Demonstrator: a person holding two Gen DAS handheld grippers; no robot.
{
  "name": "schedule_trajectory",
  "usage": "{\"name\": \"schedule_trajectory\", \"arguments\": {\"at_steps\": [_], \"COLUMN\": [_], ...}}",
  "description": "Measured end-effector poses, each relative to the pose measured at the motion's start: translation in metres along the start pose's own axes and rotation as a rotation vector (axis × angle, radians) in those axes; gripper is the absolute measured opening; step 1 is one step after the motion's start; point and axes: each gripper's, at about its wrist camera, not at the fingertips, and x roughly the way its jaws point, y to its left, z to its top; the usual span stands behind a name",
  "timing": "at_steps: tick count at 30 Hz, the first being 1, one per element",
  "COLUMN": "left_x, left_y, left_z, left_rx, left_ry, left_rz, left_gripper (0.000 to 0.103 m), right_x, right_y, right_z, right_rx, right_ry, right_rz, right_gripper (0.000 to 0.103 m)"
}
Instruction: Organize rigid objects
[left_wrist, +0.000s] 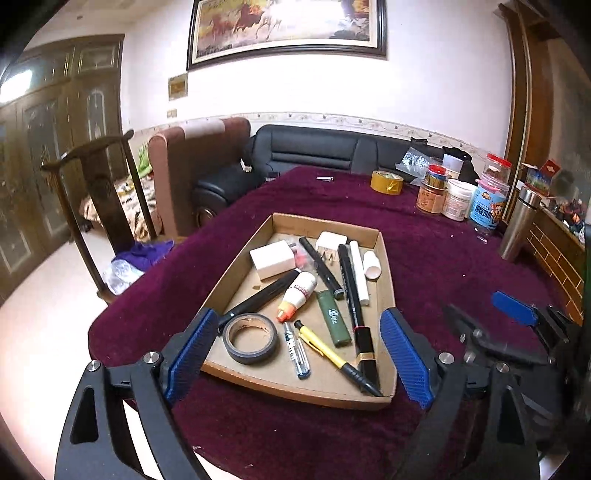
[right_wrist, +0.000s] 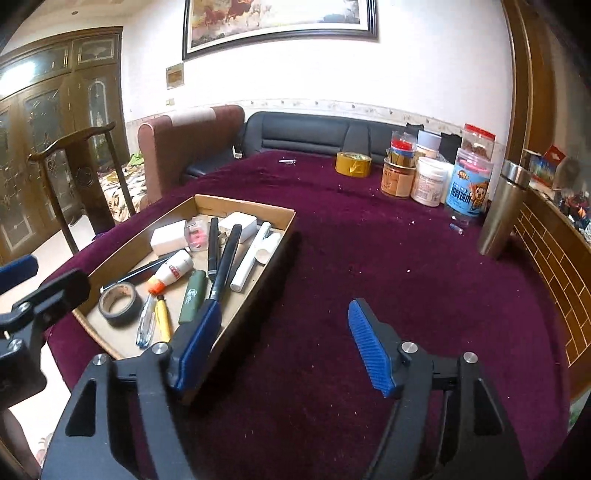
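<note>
Several jars (right_wrist: 428, 181) and a flask (right_wrist: 500, 210) stand beyond the tray (right_wrist: 284, 221).

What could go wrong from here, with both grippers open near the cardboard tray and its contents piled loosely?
1. The cardboard tray sits near the table's front edge; a nudge from the left gripper, whose open fingers flank it, might push it off.
2. The right gripper has one finger over the tray's wall and could catch it.
3. The black pen and yellow pencil overlap neighbours, so lifting one may drag others.

Painting (left_wrist: 288, 26) cropped by top edge
</note>
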Motion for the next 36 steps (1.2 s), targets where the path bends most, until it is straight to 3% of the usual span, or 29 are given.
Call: {"name": "schedule_trajectory", "arguments": {"at_steps": [12,33,36], "left_x": [-0.015,-0.005,-0.010], "left_y": [-0.025,-0.053,-0.055], "left_z": [-0.004,-0.015,-0.015], "left_rx": [0.058,0.123,0.109], "left_ry": [-0.002,0.065,0.029], "left_rz": [0.019,0.014,0.019], "left_gripper": [0.086,0.086,0.086], "right_x": [-0.010,-0.007,-0.016], "right_y": [-0.026,-0.048,-0.054], "right_z": [-0.014,-0.027,-0.027], "right_rx": [0.099,0.140,0.155], "right_ry": [0.003,0.025,-0.033], "right_rz": [-0.015,-0.046,-0.056], "right_gripper": [0.072,0.076,0.076]}}
